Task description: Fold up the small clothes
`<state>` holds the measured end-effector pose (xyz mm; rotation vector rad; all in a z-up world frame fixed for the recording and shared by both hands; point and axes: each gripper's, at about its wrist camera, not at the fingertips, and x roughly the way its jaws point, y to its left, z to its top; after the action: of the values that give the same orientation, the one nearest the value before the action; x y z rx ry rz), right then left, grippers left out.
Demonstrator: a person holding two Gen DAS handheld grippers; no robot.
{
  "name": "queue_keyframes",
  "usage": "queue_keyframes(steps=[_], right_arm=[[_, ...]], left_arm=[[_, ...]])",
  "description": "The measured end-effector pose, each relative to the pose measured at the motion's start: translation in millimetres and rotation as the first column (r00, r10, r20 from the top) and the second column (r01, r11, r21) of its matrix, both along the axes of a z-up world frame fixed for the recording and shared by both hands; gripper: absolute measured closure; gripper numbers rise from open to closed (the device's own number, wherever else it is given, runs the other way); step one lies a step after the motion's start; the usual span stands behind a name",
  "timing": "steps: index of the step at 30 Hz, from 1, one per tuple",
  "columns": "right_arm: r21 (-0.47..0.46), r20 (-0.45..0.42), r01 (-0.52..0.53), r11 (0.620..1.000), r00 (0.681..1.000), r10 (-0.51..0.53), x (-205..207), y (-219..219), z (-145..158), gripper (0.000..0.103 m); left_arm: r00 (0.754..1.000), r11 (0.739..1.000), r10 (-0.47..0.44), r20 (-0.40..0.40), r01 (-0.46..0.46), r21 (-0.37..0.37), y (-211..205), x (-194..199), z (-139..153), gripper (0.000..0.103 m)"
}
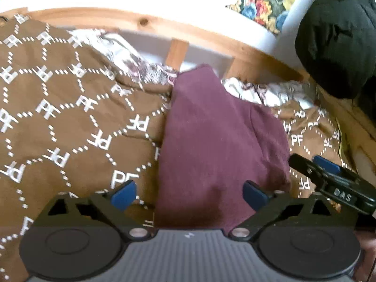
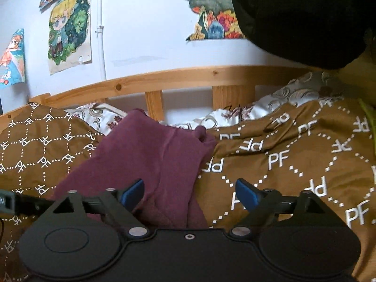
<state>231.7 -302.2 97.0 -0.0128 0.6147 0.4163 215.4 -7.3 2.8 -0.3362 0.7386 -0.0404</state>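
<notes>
A small maroon garment (image 1: 211, 141) lies folded lengthwise on a brown bedcover (image 1: 70, 117) printed with white "PF" marks. My left gripper (image 1: 189, 196) is open, its blue pads either side of the garment's near end, holding nothing. My right gripper (image 1: 326, 176) shows at the right of the left wrist view, beside the garment's right edge. In the right wrist view the garment (image 2: 150, 159) lies ahead and left on the bedcover (image 2: 293, 164), and my right gripper (image 2: 189, 193) is open over its near right edge, empty.
A wooden bed rail (image 2: 164, 80) with slats runs behind the bedcover, with a white patterned pillow (image 2: 293, 94) against it. A black bundle (image 2: 293, 16) hangs at the upper right. Posters (image 2: 68, 28) hang on the white wall.
</notes>
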Motion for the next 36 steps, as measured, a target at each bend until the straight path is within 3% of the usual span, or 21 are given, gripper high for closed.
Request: queue_keyframes(steps=[7,20,28,36], right_arm=[[0.052,0.070,0.042,0.998,0.997,-0.045,-31,-13,34,0.001],[0.053,0.169,0.061,0.997,0.983,-0.069,-134,-31,99,0.001],[0.026,0.176,0.078,0.997,0.981,-0.082,-184,-38,111,0.001],[0.036,0.139,0.084,0.996,0.986,-0.088,-210,-49,100,0.001]], left_arm=[[0.996,0.994,-0.001,0.089,-0.009,0.111,-10,-34,38,0.001],[0.979,0.981,-0.041,0.199,0.001,0.196,-31,-121,75,0.001],[0.975,0.981,-0.043,0.216,0.000,0.196,-34,-158,83,0.001],[0.974,0.967,-0.057,0.218,0.000,0.255,-39,-177,71,0.000]])
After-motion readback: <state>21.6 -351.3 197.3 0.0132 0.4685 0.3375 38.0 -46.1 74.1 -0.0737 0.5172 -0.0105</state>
